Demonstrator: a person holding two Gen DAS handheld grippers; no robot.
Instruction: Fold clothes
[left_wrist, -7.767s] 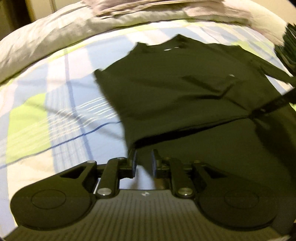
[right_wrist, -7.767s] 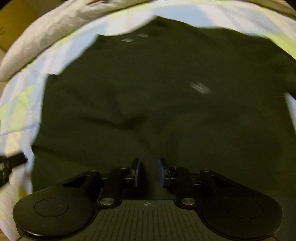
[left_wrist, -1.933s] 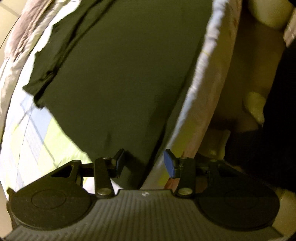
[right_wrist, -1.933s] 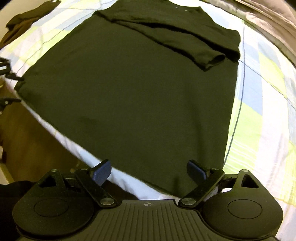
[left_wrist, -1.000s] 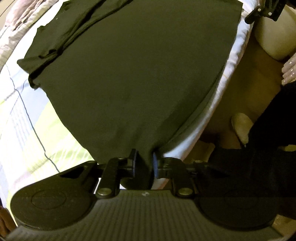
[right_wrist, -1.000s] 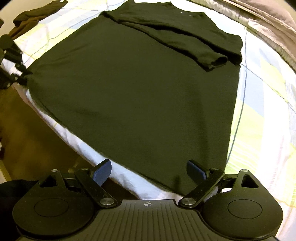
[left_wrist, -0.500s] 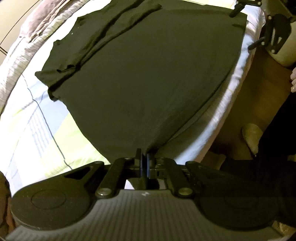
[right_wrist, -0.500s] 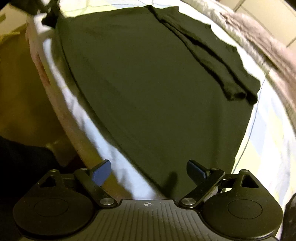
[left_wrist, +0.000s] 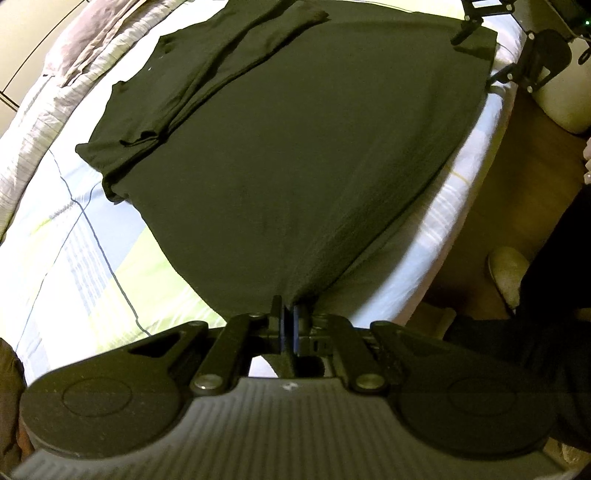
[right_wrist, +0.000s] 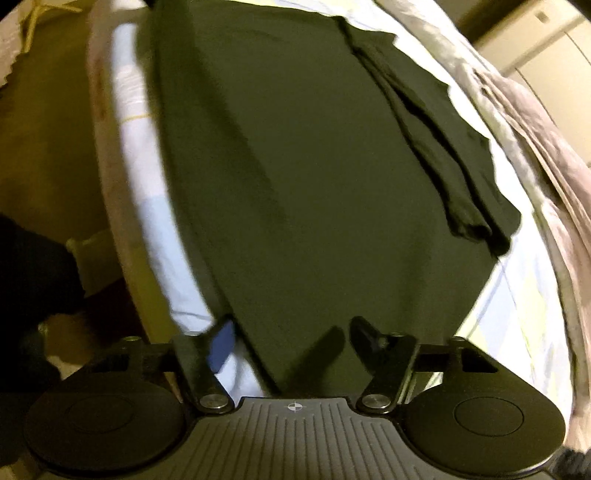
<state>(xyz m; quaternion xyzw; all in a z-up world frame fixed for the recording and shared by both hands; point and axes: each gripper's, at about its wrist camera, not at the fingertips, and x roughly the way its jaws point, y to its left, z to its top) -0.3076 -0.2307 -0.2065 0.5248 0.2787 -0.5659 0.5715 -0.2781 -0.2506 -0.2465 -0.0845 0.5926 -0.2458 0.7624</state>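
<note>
Checked bed sheet, pale blue, lime and white, is the working surface, with wooden floor past its near edge; I work from that edge. Nearest in the left wrist view, my left gripper is clenched on a hem corner of the dark green shirt; the cloth bunches into a small peak where it enters the blue pads, and creases fan away from that pinch. A light slipper sits on the floor to the right of it, beside a dark trouser leg. In the right wrist view, my right gripper sits at the other hem corner; its jaws have just been closing, yet a gap remains; the hem lies between the fingers, the left blue pad out over the white mattress edge, the right finger over the cloth; I see neither pad pressing on the fabric, so nothing is grasped there. Beyond both grippers the shirt lies flat on the bed, hem along the bed edge, body smooth. Farther on, both sleeves are folded inward across the upper body, one cuff ending near the shirt's side edge. Farthest, a rumpled grey-white blanket runs along the back of the bed; in the left view the right gripper shows at the far hem corner.
</note>
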